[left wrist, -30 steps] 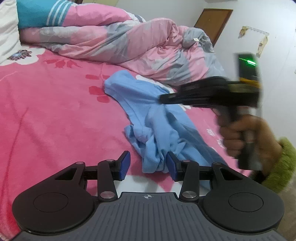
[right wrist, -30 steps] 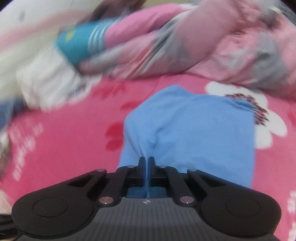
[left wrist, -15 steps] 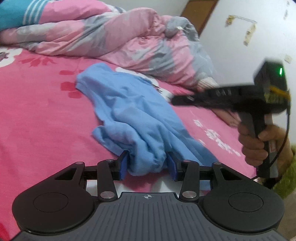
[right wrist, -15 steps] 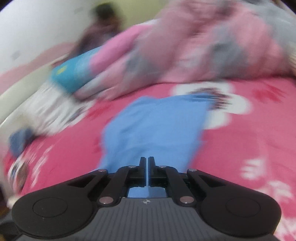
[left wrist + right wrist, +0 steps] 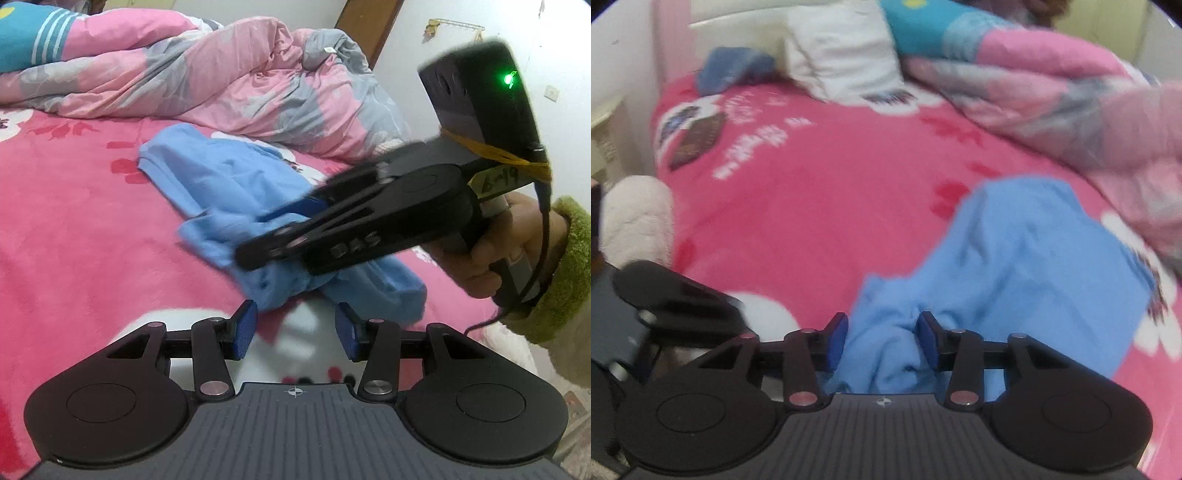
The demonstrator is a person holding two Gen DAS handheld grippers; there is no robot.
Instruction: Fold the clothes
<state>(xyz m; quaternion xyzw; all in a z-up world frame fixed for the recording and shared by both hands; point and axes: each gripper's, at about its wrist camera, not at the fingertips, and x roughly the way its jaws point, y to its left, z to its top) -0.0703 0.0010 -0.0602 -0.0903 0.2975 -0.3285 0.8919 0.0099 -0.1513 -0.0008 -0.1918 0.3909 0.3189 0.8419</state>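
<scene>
- Right gripper (image 5: 881, 338): fingers spread, a bunched wad of the blue garment (image 5: 1027, 258) sitting between the pads but not pinched. In the left wrist view it hangs low over the same bunch, motion-blurred.
- Left gripper (image 5: 293, 326): also spread, nothing between the pads; garment's near hem lies just ahead of the tips, not touching as far as I can tell.
- Garment is crumpled on the pink bedsheet (image 5: 74, 229), far end flatter, near end rucked into a lump. Not folded. Rumpled duvet (image 5: 221, 81) lies behind it, near the far edge.
- My read: I'm between grips, about to take hold for spreading or folding. I can't tell which.
- To do it well:
  - right: don't close on the whole wad. I'd take one edge, single layer if I can find it, or the fold drags the lump along.
  - left: get a hem corner well apart from the right's grip point, so the cloth tensions flat between the two.
  - lift low, keep the far end off the duvet.
- Risk: thin jersey slips or doubles up under the pads; check the grip before pulling.
</scene>
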